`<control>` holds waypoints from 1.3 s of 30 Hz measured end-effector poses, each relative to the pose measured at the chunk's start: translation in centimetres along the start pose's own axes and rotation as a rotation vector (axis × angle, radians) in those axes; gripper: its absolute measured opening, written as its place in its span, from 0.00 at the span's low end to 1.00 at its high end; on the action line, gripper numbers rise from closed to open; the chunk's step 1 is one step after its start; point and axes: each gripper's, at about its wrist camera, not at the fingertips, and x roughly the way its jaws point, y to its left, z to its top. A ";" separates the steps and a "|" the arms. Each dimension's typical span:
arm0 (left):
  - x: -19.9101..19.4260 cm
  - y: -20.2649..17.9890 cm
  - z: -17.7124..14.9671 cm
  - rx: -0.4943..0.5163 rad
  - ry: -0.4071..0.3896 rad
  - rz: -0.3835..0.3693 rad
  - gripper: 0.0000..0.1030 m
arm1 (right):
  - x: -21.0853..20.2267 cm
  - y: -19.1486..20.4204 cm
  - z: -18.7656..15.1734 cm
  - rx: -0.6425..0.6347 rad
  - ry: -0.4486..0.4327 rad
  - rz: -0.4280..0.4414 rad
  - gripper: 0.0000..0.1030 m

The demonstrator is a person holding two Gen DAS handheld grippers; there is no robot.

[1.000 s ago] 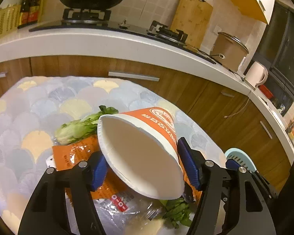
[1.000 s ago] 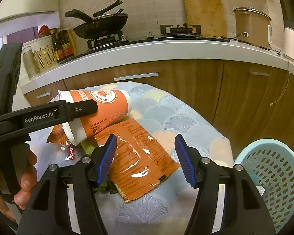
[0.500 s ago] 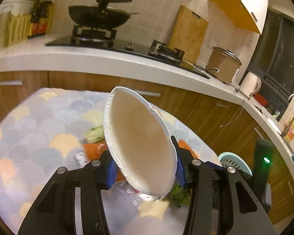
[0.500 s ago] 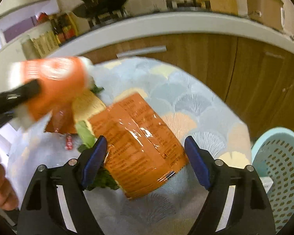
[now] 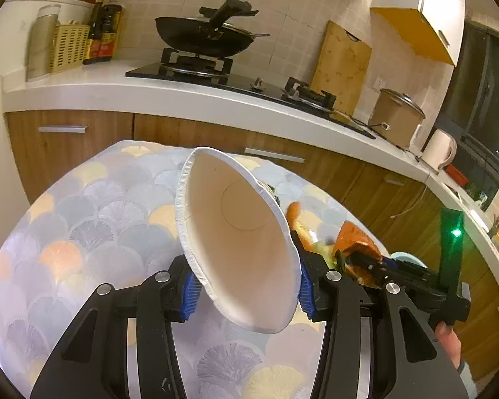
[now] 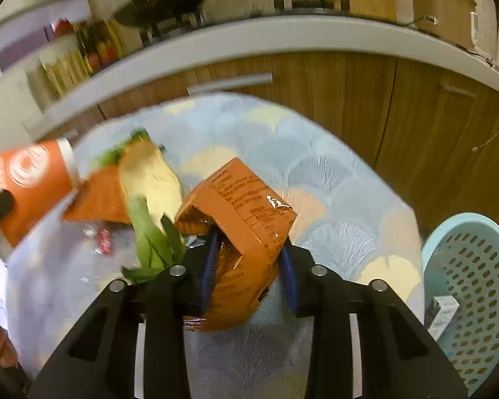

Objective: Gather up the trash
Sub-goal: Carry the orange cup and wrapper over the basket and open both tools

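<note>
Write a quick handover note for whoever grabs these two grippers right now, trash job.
Left gripper: shut on the paper cup, lifted off the table.
Right gripper: jaws just closed on the orange wrapper, which buckles between the pads.
Basket: beside the table at right, a small box already in it.
Left: drop cup and wrapper in the basket, then the greens, second orange wrapper and clear plastic.

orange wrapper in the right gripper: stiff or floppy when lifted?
Likely floppy: the orange wrapper has buckled into a fold between the pads of the right gripper, whose jaws have just been closing. Probably light, thin film. Its glossy surface might slip.
</note>
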 end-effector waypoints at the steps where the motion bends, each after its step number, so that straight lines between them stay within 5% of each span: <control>1: -0.1 -0.2 0.0 0.003 -0.003 -0.003 0.43 | -0.4 -0.1 0.0 0.004 -0.019 0.000 0.28; 11: -0.5 -4.7 -0.1 0.072 -0.009 -0.066 0.44 | -6.8 -1.9 0.7 0.053 -0.155 0.041 0.28; 20: 0.8 -11.4 -0.5 0.171 0.006 -0.160 0.44 | -13.2 -7.0 0.0 0.116 -0.260 -0.063 0.28; 31: 4.6 -21.5 -2.9 0.295 0.078 -0.291 0.44 | -16.5 -14.9 -2.8 0.217 -0.262 -0.206 0.28; 39: 8.1 -27.1 -5.1 0.361 0.162 -0.349 0.45 | -15.7 -18.9 -5.1 0.298 -0.171 -0.267 0.29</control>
